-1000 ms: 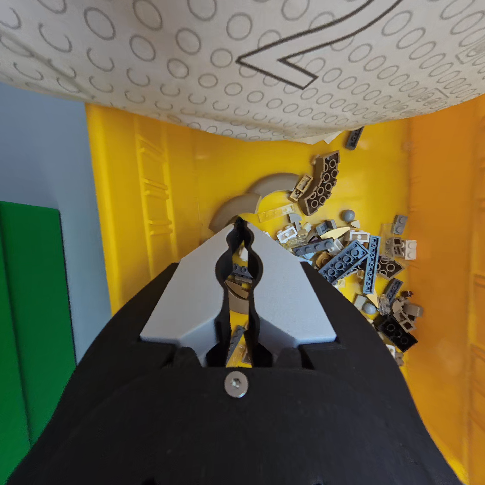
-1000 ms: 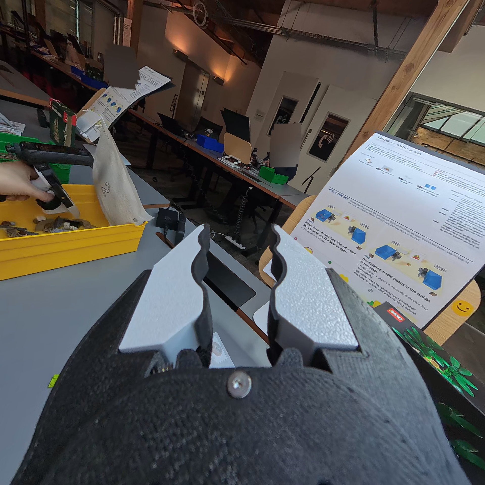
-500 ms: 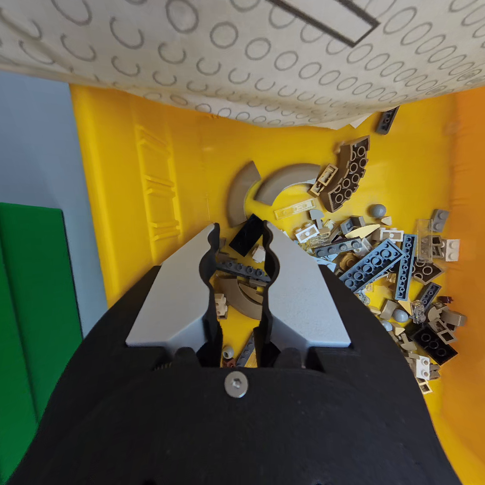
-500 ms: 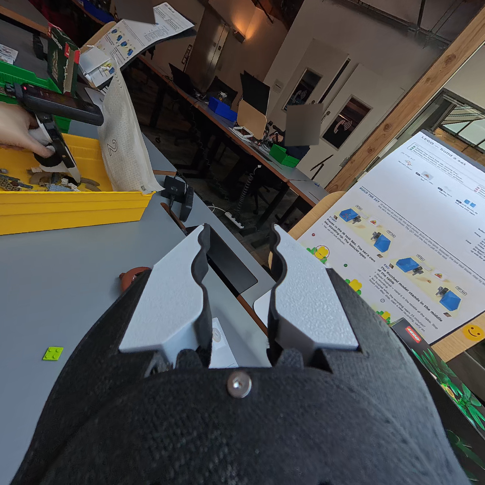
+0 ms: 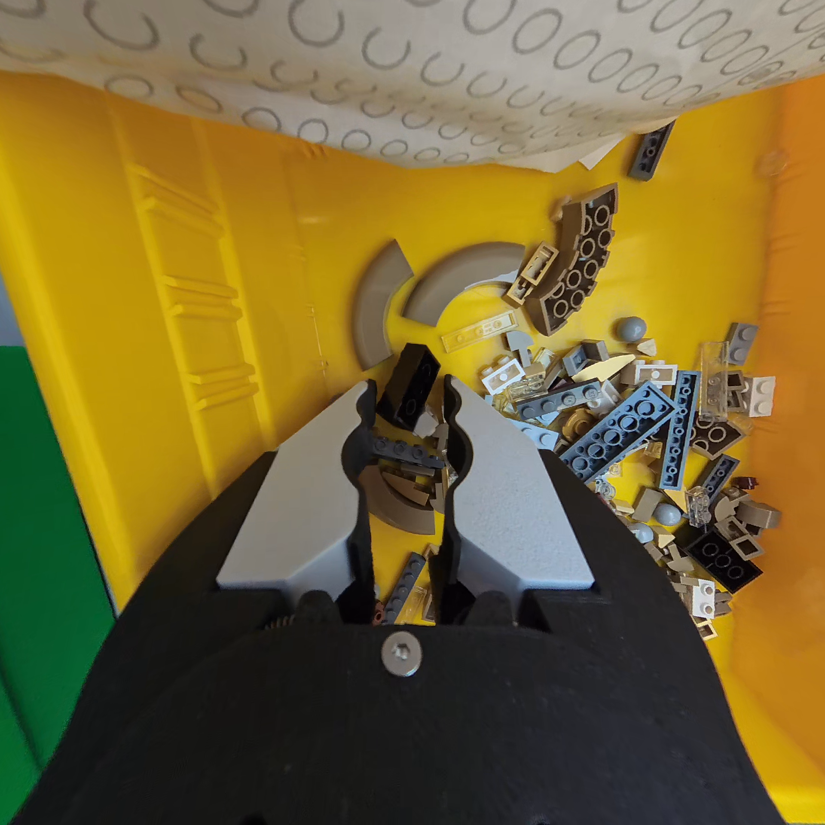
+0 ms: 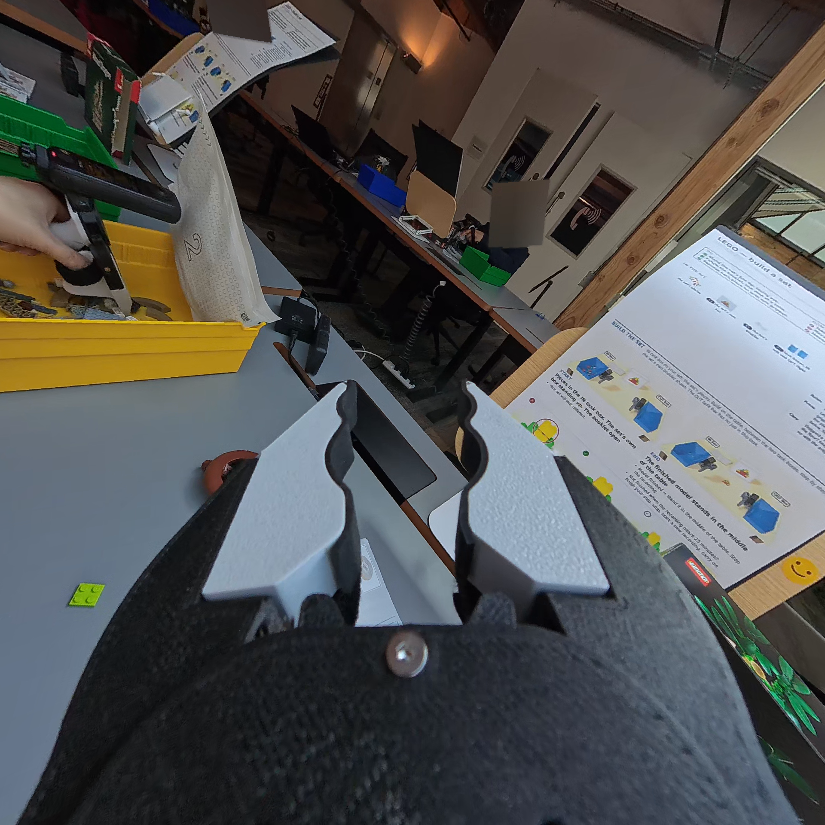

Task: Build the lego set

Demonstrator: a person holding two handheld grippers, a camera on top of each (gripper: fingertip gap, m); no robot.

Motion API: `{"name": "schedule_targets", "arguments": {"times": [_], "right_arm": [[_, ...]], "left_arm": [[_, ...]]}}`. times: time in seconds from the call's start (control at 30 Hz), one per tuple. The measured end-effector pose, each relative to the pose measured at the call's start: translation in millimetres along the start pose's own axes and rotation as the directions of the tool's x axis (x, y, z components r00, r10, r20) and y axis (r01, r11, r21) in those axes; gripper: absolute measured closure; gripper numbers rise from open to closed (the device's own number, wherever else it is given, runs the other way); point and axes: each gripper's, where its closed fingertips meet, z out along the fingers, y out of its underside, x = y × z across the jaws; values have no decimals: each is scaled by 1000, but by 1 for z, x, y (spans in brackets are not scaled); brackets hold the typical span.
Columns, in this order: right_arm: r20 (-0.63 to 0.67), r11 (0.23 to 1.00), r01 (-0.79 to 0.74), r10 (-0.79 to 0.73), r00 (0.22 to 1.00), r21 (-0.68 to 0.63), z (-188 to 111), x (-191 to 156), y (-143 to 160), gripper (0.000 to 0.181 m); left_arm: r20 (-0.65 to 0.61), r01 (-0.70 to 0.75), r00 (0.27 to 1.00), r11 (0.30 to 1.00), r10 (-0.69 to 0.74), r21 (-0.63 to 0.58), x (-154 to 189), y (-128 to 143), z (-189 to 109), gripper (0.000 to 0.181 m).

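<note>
My left gripper (image 5: 408,387) is open, low inside the yellow tray (image 5: 187,339). A black brick (image 5: 413,379) lies tilted right at its fingertips, partly between them. A dark grey studded plate (image 5: 402,448) and tan curved pieces (image 5: 402,500) show in the gap behind. Two tan arc tiles (image 5: 372,308) lie just beyond. A heap of grey, tan, black and white pieces (image 5: 647,428) lies to the right. My right gripper (image 6: 408,393) is open and empty above the grey table (image 6: 111,468). The left gripper (image 6: 102,268) shows far left in that view, held by a hand.
A white paper bag (image 5: 402,67) leans over the tray's far end; it also shows in the right wrist view (image 6: 214,250). A lime plate (image 6: 87,595) and a reddish-brown ring piece (image 6: 218,468) lie on the table. An instruction board (image 6: 714,402) and a dark box (image 6: 759,647) stand right. A green tray (image 6: 35,129) stands behind. About 55 cm separates my left fingertips from my right. It is some 30 cm from my right tips to the lime plate (image 6: 87,595).
My left gripper was shut one second ago and has opened; the black brick now lies at its tips. My right gripper has tilted down toward the table and stayed open.
</note>
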Motion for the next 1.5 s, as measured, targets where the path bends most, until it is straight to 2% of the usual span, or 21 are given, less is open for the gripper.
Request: {"name": "schedule_targets", "arguments": {"times": [0.07, 0.2, 0.33, 0.43, 0.53, 0.63, 0.73, 0.83, 1.03, 1.13, 1.27, 1.33, 1.4, 1.5], "right_arm": [[2, 1000, -1, 1, 1000, 2, 0, 0, 0, 136], [6, 1000, 7, -7, 1000, -4, 3, -2, 1, 136], [3, 1000, 18, -18, 1000, -6, 7, -3, 1, 136], [-8, 999, 28, -28, 1000, 21, 13, -6, -3, 137], [10, 996, 50, -51, 999, 73, 21, -22, -13, 138], [43, 992, 86, -90, 995, 91, 35, -47, -17, 139], [107, 990, 131, -136, 985, 47, 54, -77, -9, 139], [153, 985, 171, -169, 974, 6, 69, -103, -3, 138], [258, 981, 190, -194, 946, 41, 75, -160, -4, 136], [281, 975, 213, -224, 933, 70, 67, -179, 0, 137], [288, 964, 259, -264, 921, 57, 47, -180, 14, 136], [280, 954, 287, -300, 912, 88, 35, -180, 14, 136], [270, 942, 309, -335, 903, 135, 21, -183, 15, 136], [279, 909, 382, -416, 866, 168, -1, -199, 34, 136]], "left_arm": [[-41, 8, 999, 1000, -8, -6, 5, 1, 0, 165], [4, 3, 1000, 1000, -3, 13, -6, 0, -8, 165], [-11, 24, 1000, 991, -23, 130, -3, -17, -40, 166], [-8, 15, 1000, 986, -14, 167, 1, -18, -65, 165], [-86, 3, 996, 980, 15, 201, 18, -16, -89, 165], [-254, -11, 964, 968, 77, 251, 51, -16, -115, 165], [-437, -21, 884, 947, 167, 319, 88, -18, -144, 165], [-576, -26, 771, 917, 272, 399, 119, -20, -172, 165], [-689, -50, 596, 875, 413, 482, 159, -18, -207, 165], [-757, -71, 445, 862, 478, 502, 186, -13, -222, 165], [-828, -136, 250, 865, 502, 483, 232, -6, -234, 165], [-854, -204, 177, 867, 489, 454, 260, 1, -233, 165], [-863, -287, 146, 856, 483, 430, 286, 9, -226, 165], [-877, -394, 158, 843, 454, 366, 324, 21, -208, 165]]}}
